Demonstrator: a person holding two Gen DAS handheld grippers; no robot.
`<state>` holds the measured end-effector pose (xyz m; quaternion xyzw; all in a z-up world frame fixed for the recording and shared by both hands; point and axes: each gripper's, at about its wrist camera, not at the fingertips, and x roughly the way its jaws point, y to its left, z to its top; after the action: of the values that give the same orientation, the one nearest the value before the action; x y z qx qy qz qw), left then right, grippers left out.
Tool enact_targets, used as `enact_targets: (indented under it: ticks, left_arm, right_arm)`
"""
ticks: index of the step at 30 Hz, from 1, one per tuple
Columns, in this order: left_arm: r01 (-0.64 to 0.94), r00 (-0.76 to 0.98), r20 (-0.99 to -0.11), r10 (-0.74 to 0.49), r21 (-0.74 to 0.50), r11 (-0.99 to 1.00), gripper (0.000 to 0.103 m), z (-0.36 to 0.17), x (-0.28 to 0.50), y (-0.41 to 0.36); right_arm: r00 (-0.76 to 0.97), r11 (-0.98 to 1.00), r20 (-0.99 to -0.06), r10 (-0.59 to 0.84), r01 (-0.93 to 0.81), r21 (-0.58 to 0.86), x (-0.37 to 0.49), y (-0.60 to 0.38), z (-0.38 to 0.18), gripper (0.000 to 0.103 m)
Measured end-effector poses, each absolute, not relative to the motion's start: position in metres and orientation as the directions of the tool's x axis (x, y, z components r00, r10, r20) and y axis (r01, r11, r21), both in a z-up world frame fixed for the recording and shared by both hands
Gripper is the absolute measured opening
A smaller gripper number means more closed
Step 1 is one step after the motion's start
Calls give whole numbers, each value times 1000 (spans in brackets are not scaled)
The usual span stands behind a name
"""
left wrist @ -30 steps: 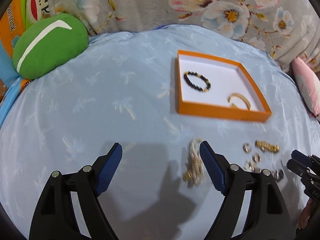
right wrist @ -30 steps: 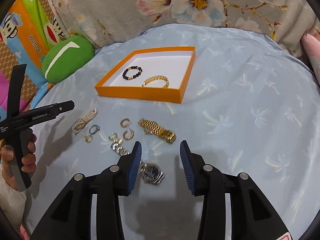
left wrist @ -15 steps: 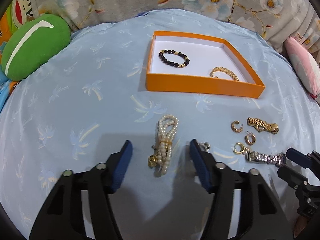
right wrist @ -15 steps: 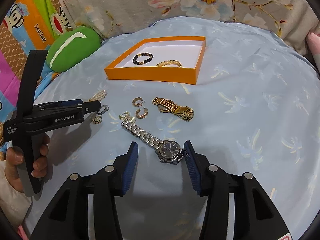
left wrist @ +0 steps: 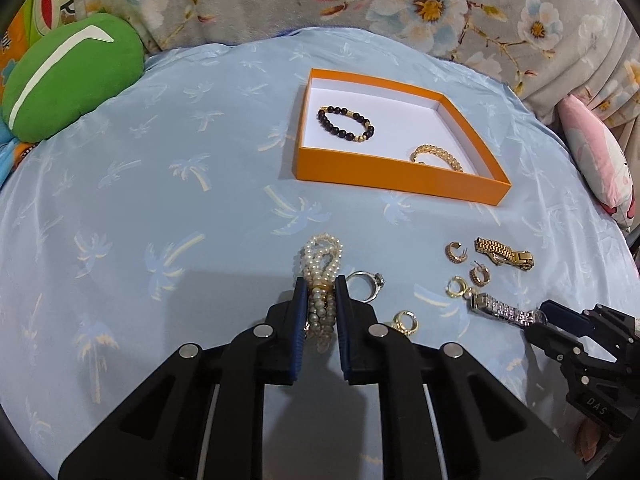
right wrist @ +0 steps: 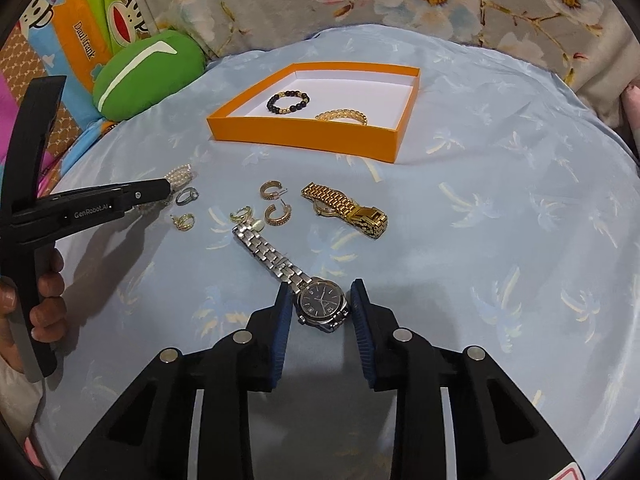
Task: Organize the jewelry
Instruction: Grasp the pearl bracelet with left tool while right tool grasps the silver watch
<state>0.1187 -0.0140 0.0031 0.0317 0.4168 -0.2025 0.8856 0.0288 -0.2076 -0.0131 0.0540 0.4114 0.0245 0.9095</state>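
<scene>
A pearl bracelet (left wrist: 322,252) lies on the blue cloth, and my left gripper (left wrist: 321,280) is closing with its pads pressed on the strand's sides. In the right wrist view the silver watch (right wrist: 322,304) has its dial between the pads of my right gripper (right wrist: 320,286). Those jaws are closing, with small gaps still showing on both sides. The orange box (left wrist: 400,178) farther back holds a black bead bracelet (left wrist: 346,124) and a gold bracelet (left wrist: 436,156). A gold watch (right wrist: 346,208), a ring (left wrist: 366,280) and several gold earrings (right wrist: 276,214) lie loose between.
A green cushion (left wrist: 68,80) sits at the far left and a pink pillow (left wrist: 596,168) at the right edge. Floral fabric rises behind the box. A person's hand (right wrist: 48,300) grips the left tool's handle at the left.
The left gripper came up to the pearl bracelet and its jaws went from wide apart to closed on it. The right gripper moved over the silver watch's dial and its jaws narrowed.
</scene>
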Motion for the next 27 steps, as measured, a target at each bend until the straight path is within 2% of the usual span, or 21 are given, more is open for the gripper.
enact_targets:
  ticks: [4, 11, 17, 26, 27]
  left_arm:
    - [378, 573, -752, -326, -110, 919, 13, 1, 115, -10]
    - [380, 572, -754, -322, -104, 919, 13, -2, 112, -9]
    - [378, 571, -752, -328, -113, 919, 13, 0, 111, -9]
    - [387, 577, -734, -358, -141, 911, 13, 18, 112, -7]
    - [390, 579, -731, -362, -142, 910, 13, 22, 113, -8]
  right_arm:
    - [655, 990, -748, 111, -5, 143, 20, -206, -13, 25]
    - [658, 993, -747, 97, -18, 113, 19, -198, -14, 28]
    - [654, 991, -750, 99, 7, 136, 21, -201, -12, 24]
    - [699, 983, -705, 123, 14, 185, 26, -209, 28, 23]
    - [703, 982, -700, 126, 13, 189, 29, -210, 33, 17]
